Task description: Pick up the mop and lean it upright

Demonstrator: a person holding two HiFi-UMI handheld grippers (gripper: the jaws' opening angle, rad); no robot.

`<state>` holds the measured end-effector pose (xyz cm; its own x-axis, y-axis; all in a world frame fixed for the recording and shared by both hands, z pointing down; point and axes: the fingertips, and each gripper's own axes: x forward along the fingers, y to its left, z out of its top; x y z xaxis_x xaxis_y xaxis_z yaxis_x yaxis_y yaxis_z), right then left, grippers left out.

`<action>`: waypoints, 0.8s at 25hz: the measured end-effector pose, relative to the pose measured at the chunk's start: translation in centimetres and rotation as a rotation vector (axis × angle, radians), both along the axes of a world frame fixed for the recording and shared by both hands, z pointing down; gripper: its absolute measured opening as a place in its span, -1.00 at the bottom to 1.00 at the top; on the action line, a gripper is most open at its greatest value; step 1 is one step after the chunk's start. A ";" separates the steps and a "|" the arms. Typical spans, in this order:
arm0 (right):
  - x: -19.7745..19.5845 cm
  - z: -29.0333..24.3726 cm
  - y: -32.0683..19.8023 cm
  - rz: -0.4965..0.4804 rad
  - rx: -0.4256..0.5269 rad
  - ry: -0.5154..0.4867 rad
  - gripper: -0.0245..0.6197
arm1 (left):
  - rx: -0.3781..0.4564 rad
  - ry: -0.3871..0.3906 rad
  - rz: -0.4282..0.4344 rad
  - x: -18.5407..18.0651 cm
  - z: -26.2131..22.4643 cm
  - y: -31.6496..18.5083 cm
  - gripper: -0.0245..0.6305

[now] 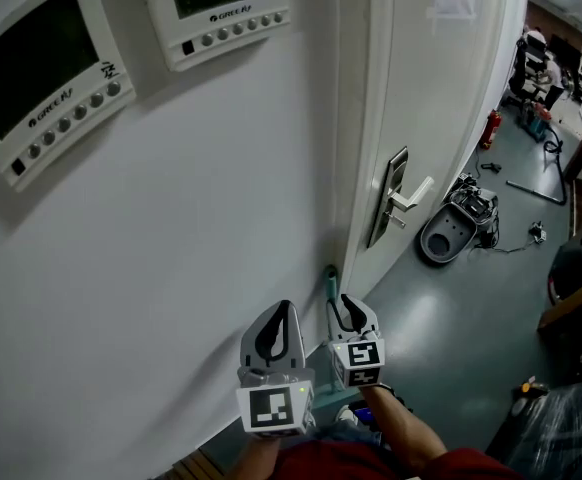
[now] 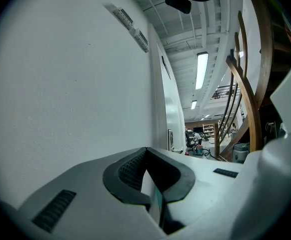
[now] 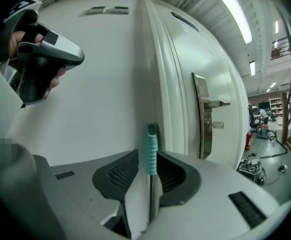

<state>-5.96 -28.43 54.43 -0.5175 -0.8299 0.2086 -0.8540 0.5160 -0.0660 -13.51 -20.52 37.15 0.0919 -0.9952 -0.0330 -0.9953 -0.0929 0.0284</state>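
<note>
Both grippers sit close to the wall [image 1: 171, 228]. The right gripper [image 1: 354, 313] has its jaws apart around the mop [image 3: 151, 146] without pressing it, probably because its handle already leans upright beside the door frame [image 1: 356, 118]. The left gripper [image 1: 281, 315] is closed and empty.

The left claw [image 1: 283, 310] is pinched shut, and the right claw [image 1: 355, 309] just beside it has its jaws parted.

Your mop handle [image 3: 151, 149] shows a ribbed teal grip over a silver shaft; your right gripper [image 3: 146, 155] is pale grey with black pads [image 3: 123, 171]; its marker cube [image 1: 359, 361] carries black-and-white squares; the wall [image 1: 191, 218] is white.
</note>
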 end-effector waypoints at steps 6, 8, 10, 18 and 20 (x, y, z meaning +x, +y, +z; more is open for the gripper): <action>-0.9 1.2 -1.4 -0.003 -0.015 0.020 -0.54 | -0.003 -0.008 -0.009 -0.3 0.2 0.2 -0.88; -1.1 2.1 -1.9 -0.001 -0.030 0.029 -0.53 | -0.007 -0.011 -0.013 -0.5 0.2 0.3 -0.88; -1.6 2.6 -2.2 -0.009 -0.049 0.033 -0.50 | -0.006 -0.013 -0.015 -0.7 0.2 0.3 -0.88; -2.3 3.7 -3.4 0.003 -0.072 0.080 -0.50 | -0.011 -0.018 -0.023 -1.1 0.5 0.7 -0.88; -2.6 3.6 -3.5 0.004 -0.073 0.081 -0.53 | -0.012 -0.019 -0.025 -1.3 0.6 0.8 -0.88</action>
<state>-8.51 -31.90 58.05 -0.4932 -0.8130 0.3095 -0.8602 0.5088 -0.0342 -14.80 -19.76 37.74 0.0675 -0.9975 -0.0192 -0.9976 -0.0677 0.0109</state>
